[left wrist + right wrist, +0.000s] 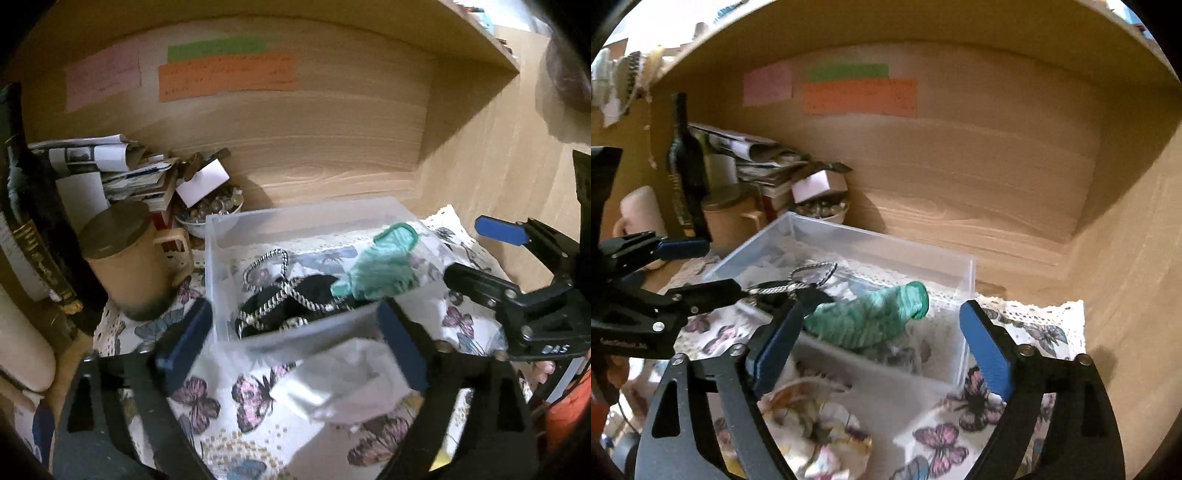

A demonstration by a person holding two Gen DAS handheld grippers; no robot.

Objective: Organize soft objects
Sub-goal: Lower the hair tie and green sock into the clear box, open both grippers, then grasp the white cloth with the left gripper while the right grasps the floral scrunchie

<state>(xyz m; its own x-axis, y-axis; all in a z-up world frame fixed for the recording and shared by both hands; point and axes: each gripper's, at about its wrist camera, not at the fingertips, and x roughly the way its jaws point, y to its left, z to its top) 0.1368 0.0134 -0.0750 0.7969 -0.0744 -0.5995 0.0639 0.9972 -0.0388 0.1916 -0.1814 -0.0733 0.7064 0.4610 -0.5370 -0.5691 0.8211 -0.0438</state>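
A clear plastic box stands on a butterfly-print cloth in a wooden shelf. Inside lie a green sock and a black pouch with a black-and-white cord. My left gripper is open, its fingers straddling the box's near wall, with a pale grey cloth just below and between them; it is empty. My right gripper is open over the box, with the sock between its fingers, untouched. A crumpled patterned cloth lies in front of the box.
At the left stand a tan lidded mug, a dark bottle, stacked papers and a bowl of small stones. Coloured notes are stuck on the back wall. The shelf's side wall is close on the right.
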